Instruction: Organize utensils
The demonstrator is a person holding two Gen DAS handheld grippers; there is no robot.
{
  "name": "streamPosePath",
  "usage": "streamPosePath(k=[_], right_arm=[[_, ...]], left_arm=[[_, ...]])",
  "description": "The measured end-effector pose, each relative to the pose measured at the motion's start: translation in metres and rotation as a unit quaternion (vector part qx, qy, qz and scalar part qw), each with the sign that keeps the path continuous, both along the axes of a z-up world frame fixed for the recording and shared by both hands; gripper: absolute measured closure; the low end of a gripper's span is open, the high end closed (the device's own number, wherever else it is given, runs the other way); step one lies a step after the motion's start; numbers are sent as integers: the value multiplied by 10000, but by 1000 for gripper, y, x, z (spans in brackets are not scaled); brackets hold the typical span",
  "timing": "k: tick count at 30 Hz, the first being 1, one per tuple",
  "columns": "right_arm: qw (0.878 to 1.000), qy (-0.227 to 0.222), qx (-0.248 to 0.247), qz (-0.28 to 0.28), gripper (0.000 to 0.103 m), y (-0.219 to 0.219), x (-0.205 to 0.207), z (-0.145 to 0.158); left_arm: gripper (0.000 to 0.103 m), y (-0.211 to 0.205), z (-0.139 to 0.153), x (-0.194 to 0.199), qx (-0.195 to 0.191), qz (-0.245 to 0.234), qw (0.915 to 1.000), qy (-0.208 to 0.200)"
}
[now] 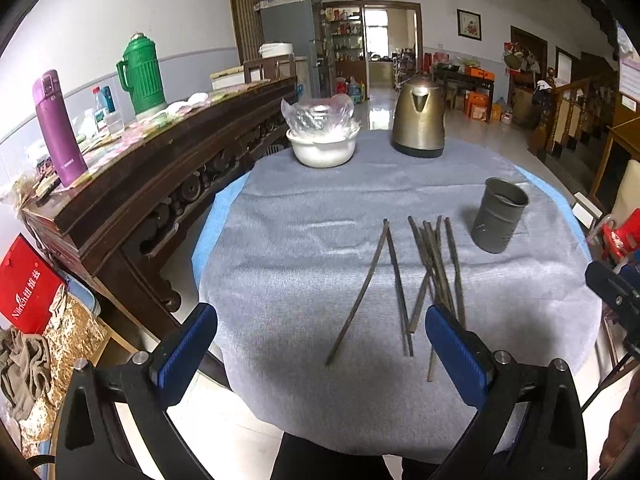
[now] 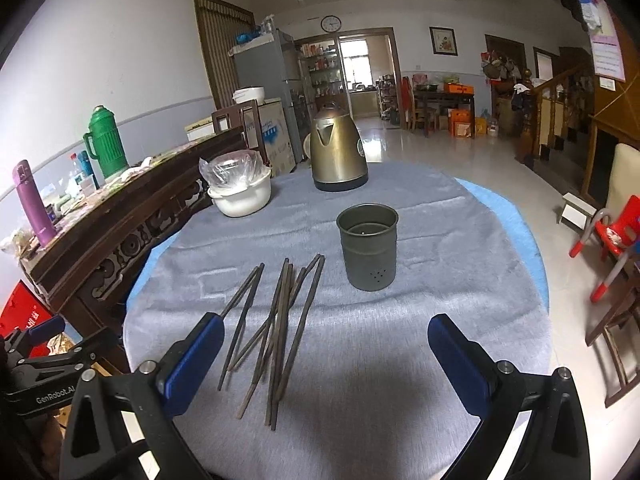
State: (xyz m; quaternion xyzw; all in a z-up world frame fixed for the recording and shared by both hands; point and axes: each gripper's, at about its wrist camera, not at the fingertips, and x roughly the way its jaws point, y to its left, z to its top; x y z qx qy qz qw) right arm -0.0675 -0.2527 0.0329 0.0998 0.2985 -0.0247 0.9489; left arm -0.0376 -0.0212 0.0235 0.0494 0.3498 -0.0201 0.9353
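Note:
Several dark chopsticks [image 1: 424,276] lie loose on the grey cloth, fanned out; they also show in the right wrist view [image 2: 276,328]. An empty grey metal holder cup [image 1: 498,216] stands upright to their right, also seen in the right wrist view [image 2: 368,246]. My left gripper [image 1: 320,344] is open and empty, above the near ends of the chopsticks. My right gripper [image 2: 326,356] is open and empty, just right of the chopsticks and short of the cup. The right gripper's body shows at the left wrist view's right edge [image 1: 612,296].
A brass kettle [image 2: 338,152] and a white bowl with a plastic bag [image 2: 240,192] stand at the table's far side. A dark wooden sideboard [image 1: 132,184] with a green thermos [image 1: 142,76] and purple flask [image 1: 60,128] runs along the left. A red chair [image 2: 616,236] stands right.

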Motion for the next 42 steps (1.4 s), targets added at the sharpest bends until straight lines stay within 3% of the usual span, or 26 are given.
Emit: streamPosePath(k=[18, 42], right_arm=[[9998, 94, 139, 89, 0, 12, -70, 5], [9996, 104, 125, 243, 0, 34, -65, 8]], left_arm=[[0, 0, 7, -65, 175, -224, 9995, -147], [0, 21, 3, -64, 53, -59, 9999, -94]])
